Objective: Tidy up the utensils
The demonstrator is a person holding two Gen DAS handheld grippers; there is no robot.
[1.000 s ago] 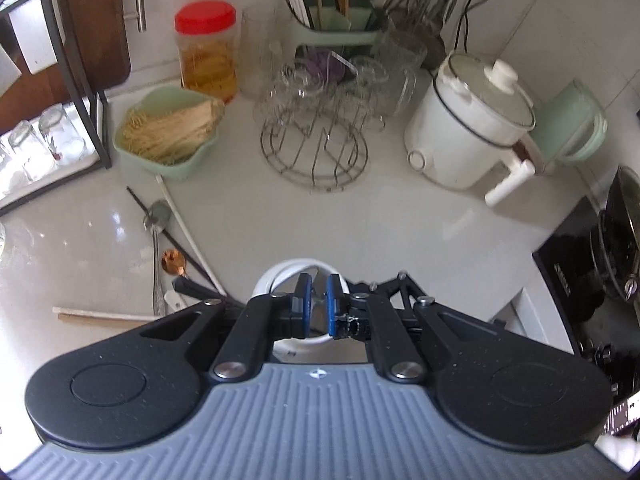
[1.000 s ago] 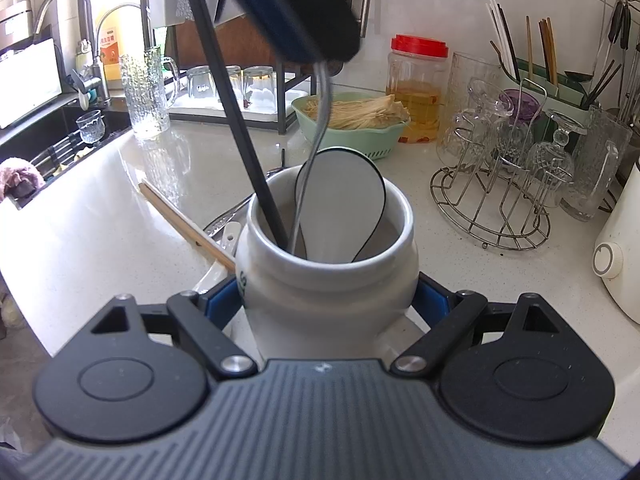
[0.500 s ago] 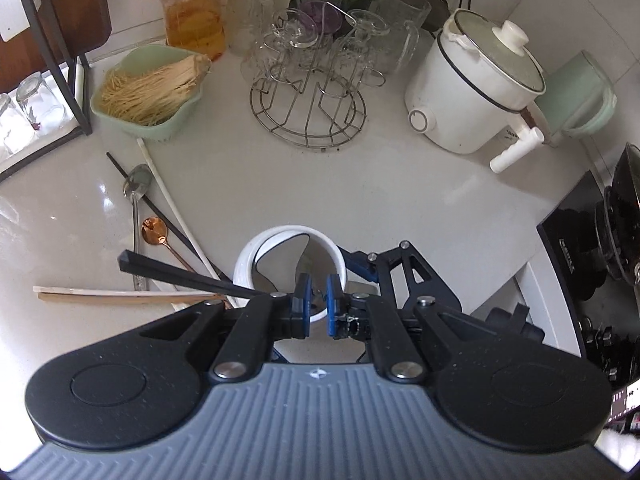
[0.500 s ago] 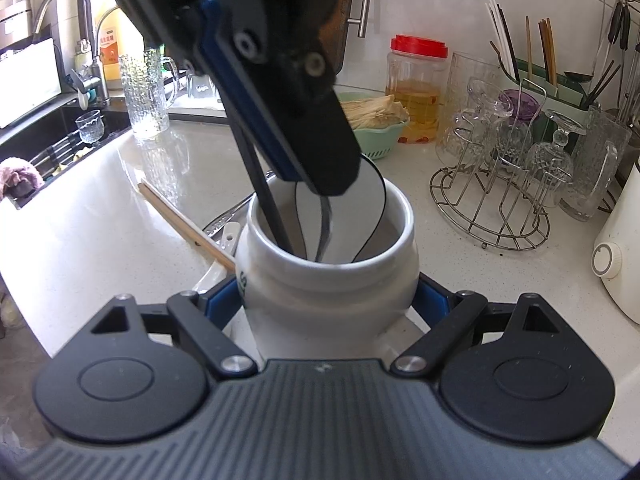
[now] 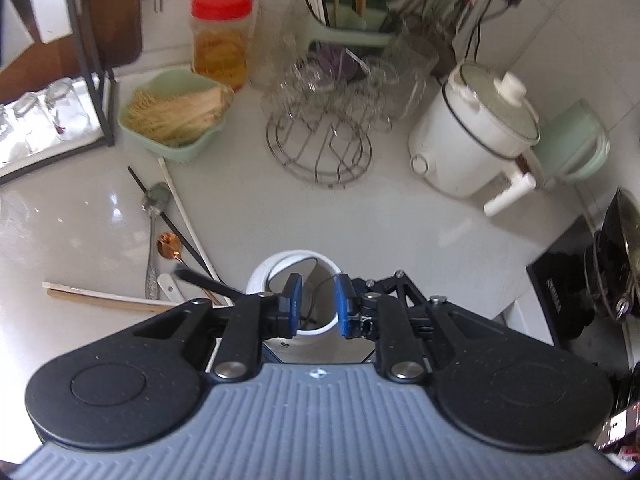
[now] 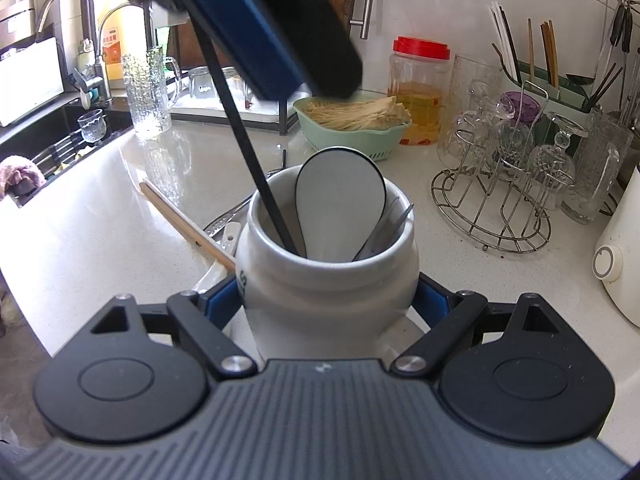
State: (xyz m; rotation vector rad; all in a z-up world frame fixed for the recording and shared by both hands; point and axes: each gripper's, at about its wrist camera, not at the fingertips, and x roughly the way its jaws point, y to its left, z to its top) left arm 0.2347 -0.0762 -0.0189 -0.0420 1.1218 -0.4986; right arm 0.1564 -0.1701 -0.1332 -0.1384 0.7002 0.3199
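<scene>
My right gripper point(image 6: 328, 300) is shut on a white ceramic jar point(image 6: 320, 280), one blue pad on each side of it. Inside the jar stand a white spoon with a black rim point(image 6: 340, 200), a black chopstick point(image 6: 248, 160) and a thin metal utensil point(image 6: 386, 228) that leans on the right of the rim. Just above the jar point(image 5: 264, 276) my left gripper point(image 5: 319, 306) hangs with its jaws opening and nothing pressed between the pads. Loose on the counter to the left lie a silver spoon point(image 5: 154, 216), a copper spoon point(image 5: 170, 244), a white chopstick point(image 5: 184, 216) and wooden chopsticks point(image 5: 100, 298).
Behind the jar are a green bowl of dry noodles point(image 5: 176, 120), a red-lidded jar point(image 5: 220, 40), a wire rack of glasses point(image 5: 320, 140) and a white cooker point(image 5: 472, 140). A black stove point(image 5: 580, 280) lies to the right, a sink point(image 6: 48, 148) to the left.
The left gripper has let go of the metal utensil, which now leans inside the jar. Its jaws have widened and it has drawn up. The right gripper has not moved.
</scene>
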